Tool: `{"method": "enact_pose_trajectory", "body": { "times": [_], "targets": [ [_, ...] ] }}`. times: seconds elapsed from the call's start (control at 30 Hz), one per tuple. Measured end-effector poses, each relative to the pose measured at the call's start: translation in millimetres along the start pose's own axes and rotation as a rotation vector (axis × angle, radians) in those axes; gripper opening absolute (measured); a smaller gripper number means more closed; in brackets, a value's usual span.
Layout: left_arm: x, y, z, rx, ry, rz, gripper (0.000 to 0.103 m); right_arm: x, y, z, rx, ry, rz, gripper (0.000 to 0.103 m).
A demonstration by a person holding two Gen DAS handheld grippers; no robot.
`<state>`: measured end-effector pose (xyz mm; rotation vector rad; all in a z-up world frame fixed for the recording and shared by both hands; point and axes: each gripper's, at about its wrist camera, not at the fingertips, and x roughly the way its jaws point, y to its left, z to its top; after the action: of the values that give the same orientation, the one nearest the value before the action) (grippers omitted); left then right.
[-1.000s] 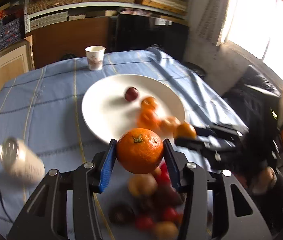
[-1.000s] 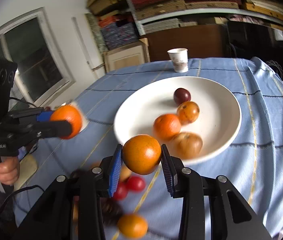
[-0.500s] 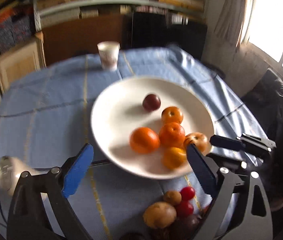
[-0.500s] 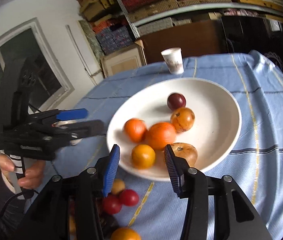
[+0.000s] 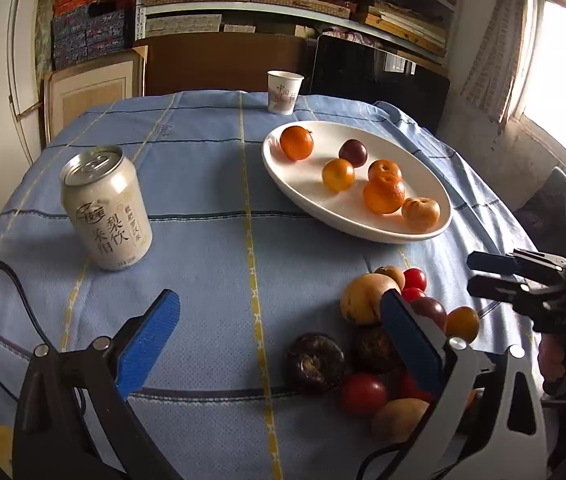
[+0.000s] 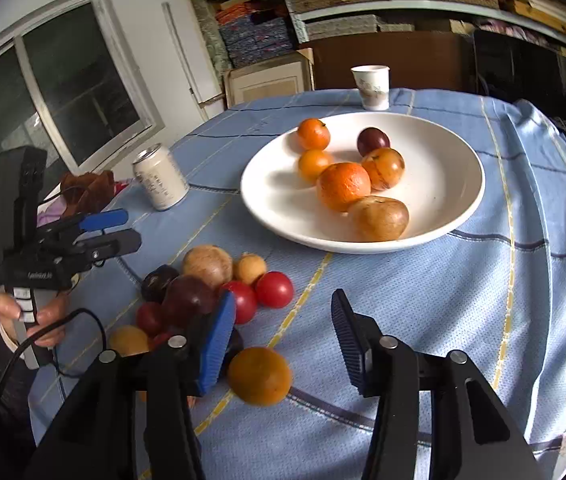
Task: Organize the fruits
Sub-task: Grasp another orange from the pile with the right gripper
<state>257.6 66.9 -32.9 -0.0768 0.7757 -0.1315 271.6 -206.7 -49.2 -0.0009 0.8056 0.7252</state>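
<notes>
I hold my left hand-held gripper (image 5: pixel 279 322) and right hand-held gripper (image 6: pixel 283 332) spread wide and empty near the loose heap of mixed fruits (image 6: pixel 211 280) on the blue-clothed table (image 5: pixel 203 200), six fruits lying farther off in the white round plate (image 6: pixel 455 184).

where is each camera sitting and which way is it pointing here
Left wrist: rides the left gripper, low over the blue tablecloth, facing the can and white plate; its own open blue-padded fingers show, plus the right gripper at the right edge.
Right wrist: rides the right gripper, facing the plate; its own open fingers show, plus the left gripper and the hand holding it.
Shared: plate, can, paper cup, loose fruit pile.
</notes>
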Motion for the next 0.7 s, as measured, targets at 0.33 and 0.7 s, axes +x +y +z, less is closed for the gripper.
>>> {"method": "enact_pose_trajectory", "body": {
  "times": [0.33,0.7],
  "targets": [
    [-9,-2,-6,-0.002,-0.022,0.039,0.098,3,15,-17,-0.072,0.071,-0.024,0.055],
    [-9,12,-7,-0.049,-0.009,0.064,0.098,8,17,-25,-0.083,0.12,-0.04,0.055]
  ]
}}
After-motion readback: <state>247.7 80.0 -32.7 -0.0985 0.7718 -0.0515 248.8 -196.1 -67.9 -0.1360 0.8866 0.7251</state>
